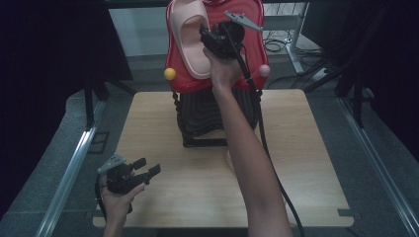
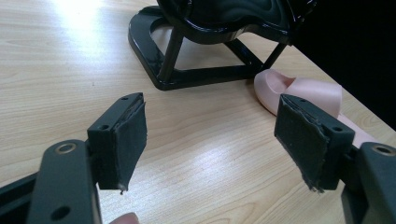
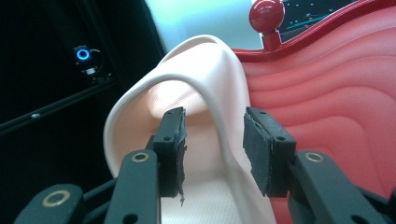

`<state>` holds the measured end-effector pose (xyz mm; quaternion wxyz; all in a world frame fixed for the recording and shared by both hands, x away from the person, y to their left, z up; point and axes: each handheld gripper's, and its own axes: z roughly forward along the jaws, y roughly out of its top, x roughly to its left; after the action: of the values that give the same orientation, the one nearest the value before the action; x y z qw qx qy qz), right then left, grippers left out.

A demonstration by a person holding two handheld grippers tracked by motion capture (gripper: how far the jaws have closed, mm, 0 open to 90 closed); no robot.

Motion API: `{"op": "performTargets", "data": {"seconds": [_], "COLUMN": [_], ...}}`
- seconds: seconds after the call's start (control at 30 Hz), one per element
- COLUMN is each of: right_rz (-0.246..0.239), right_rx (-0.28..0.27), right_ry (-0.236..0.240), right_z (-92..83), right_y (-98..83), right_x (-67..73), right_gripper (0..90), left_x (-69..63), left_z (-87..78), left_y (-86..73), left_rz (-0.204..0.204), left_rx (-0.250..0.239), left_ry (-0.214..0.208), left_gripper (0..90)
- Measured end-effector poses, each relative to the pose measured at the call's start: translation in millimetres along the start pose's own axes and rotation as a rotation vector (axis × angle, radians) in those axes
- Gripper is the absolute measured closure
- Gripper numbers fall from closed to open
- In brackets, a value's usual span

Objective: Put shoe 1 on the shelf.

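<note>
The pink slipper (image 1: 190, 39) lies sole-down on the upper red tray (image 1: 254, 44) of a shoe rack, toe strap uppermost, its heel end low near a yellow knob (image 1: 170, 74). In the right gripper view the strap's edge (image 3: 219, 121) runs up between the jaws of the right claw (image 3: 212, 149), which stand part open with a gap on either side, so the pads do not seem to press it. That is where trouble could start, I judge: if the claw pulls back at a slant, a pad could catch the soft strap and drag the slipper down the sloped, ribbed tray; nothing but the tray's lip and knobs would stop it, and it could drop onto the worktop (image 1: 306, 163). The raised forearm also crosses just above the black lower tier (image 1: 200, 116), so a careless withdrawal might nudge the rack. A second slipper (image 2: 299, 93) lies on the worktop just beside the rack's black foot (image 2: 187, 77), partly behind the arm in the high view. The left claw (image 1: 143, 170) rests low near the worktop's front left, jaws spread wide on nothing; reaching for that slipper, it could strike the foot or push the slipper under the rack.
</note>
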<state>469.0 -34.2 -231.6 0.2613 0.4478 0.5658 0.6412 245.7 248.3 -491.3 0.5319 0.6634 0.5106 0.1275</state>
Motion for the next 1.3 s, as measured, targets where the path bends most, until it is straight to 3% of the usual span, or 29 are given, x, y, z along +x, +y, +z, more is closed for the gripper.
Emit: {"op": "performTargets", "data": {"seconds": [0.4,0.7,1.1,1.3], "right_rz": [-0.038,-0.079,-0.114,-0.119], "right_rx": [0.044,0.081,0.132,0.160], "right_ry": [0.110,0.182,0.241,0.246], "right_z": [-41.9,-86.1,-138.2,-154.2], "right_y": [-11.1,-34.7,-64.1,-79.8], "right_x": [1.2,-6.3,-23.0,-33.8], "right_gripper": [58.2,58.2,57.6,57.5], "left_x": [-5.3,-7.9,-11.0,-11.7], "left_z": [2.7,3.4,7.5,11.0], "left_y": [0.4,0.5,-1.1,-2.6], "left_rz": [0.013,0.020,0.020,0.018], "left_rx": [0.012,0.010,0.021,0.032], "left_ry": [-0.005,-0.002,-0.010,-0.017], "left_gripper": [24.9,24.9,24.8,24.8]}}
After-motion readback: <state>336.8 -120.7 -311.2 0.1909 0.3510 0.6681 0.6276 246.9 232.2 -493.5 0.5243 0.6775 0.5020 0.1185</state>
